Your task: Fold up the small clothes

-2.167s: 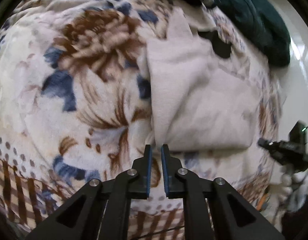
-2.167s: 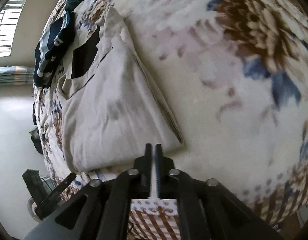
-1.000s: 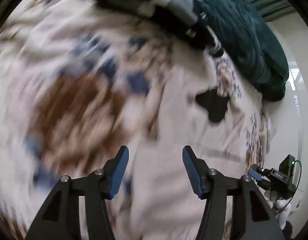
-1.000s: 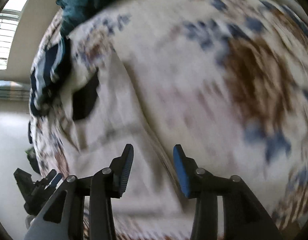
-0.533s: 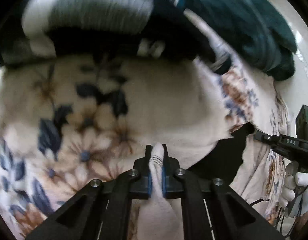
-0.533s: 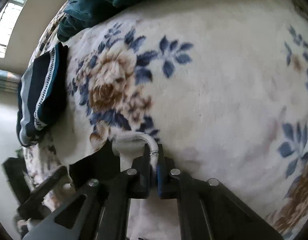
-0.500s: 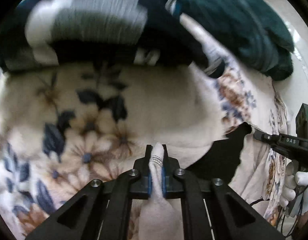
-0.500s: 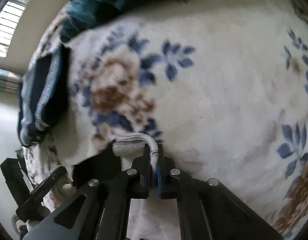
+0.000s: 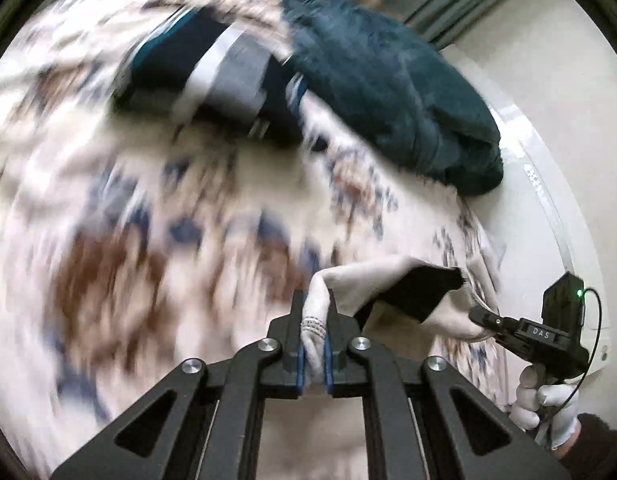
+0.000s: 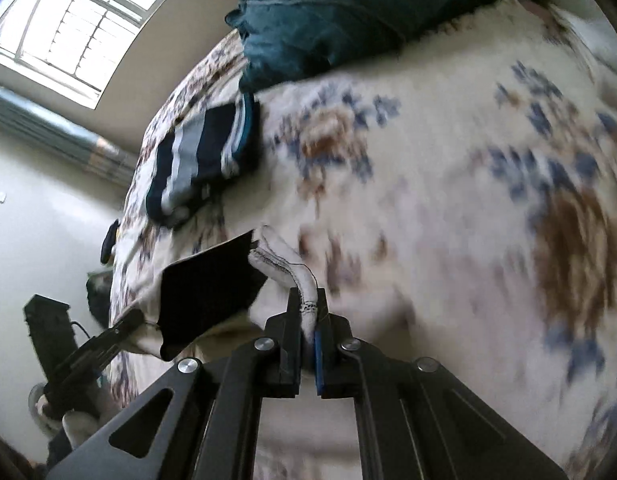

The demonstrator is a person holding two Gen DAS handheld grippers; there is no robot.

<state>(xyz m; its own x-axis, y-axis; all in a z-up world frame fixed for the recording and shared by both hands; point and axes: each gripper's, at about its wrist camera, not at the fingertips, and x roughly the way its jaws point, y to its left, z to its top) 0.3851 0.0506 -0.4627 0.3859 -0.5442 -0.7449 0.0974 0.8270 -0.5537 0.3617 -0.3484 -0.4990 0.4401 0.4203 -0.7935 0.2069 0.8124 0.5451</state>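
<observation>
A small beige garment [image 9: 368, 280] with a black patch [image 9: 420, 292] hangs between my two grippers above the floral blanket [image 9: 128, 220]. My left gripper [image 9: 315, 320] is shut on one stitched edge of it. My right gripper [image 10: 307, 312] is shut on the other stitched edge [image 10: 284, 268], with the black patch [image 10: 204, 288] to its left. The right gripper also shows at the right of the left wrist view [image 9: 484, 316]; the left gripper shows at the lower left of the right wrist view [image 10: 124, 324]. The lower part of the garment is hidden under the gripper bodies.
A folded navy, grey and white striped garment [image 9: 212, 76] lies at the far side of the blanket [image 10: 468, 200], also in the right wrist view [image 10: 204, 156]. A dark teal cover [image 9: 388, 100] is bunched beside it. A window [image 10: 80, 20] is beyond the bed.
Both grippers opened, moved to the garment's far edge and shut on it. Since half a second ago they have lifted that edge off the blanket and pulled it back toward me.
</observation>
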